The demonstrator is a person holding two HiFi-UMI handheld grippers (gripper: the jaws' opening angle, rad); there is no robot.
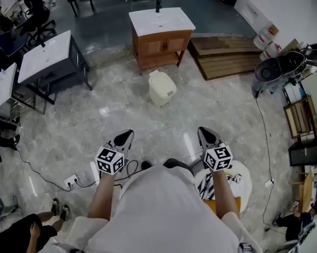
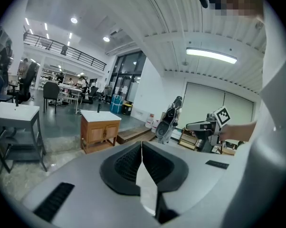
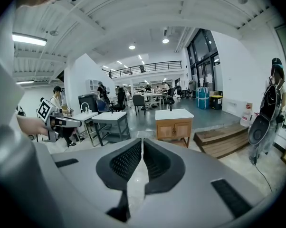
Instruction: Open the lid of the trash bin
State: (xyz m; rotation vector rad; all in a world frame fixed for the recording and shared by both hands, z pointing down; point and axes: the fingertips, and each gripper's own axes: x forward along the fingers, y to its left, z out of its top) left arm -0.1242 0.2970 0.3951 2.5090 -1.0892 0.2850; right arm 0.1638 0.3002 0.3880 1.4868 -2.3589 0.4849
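Head view first: trash bin (image 1: 161,87) stands on the pale floor (image 1: 95,125) just in front of the wooden cabinet (image 1: 159,45) with the white top, on the side of the cabinet that faces me. Its lid (image 1: 159,78) is down. My left gripper (image 1: 126,135) and my right gripper (image 1: 203,132) hang side by side, farther out from the cabinet than the bin is. Both are well apart from the bin and both point roughly toward it. The bin sits ahead of the gap between the two grippers, about midway between their lines, and neither one touches it.

Left gripper view: my jaws are pressed together, the ribbed black pads (image 2: 126,163) meeting along one seam with nothing caught between them. The cabinet (image 2: 100,129) shows far off across the floor, above the jaw tips and to their left. The gripper's grey body fills the lower part of the view up to about the foot of the cabinet.

Right gripper view: these jaws are drawn together too, with only a thin slit between the pads (image 3: 126,160) and nothing in it. The cabinet (image 3: 173,123) stands well beyond the tips, a little to their right, and again the grey body covers the ground on the near side of the cabinet.
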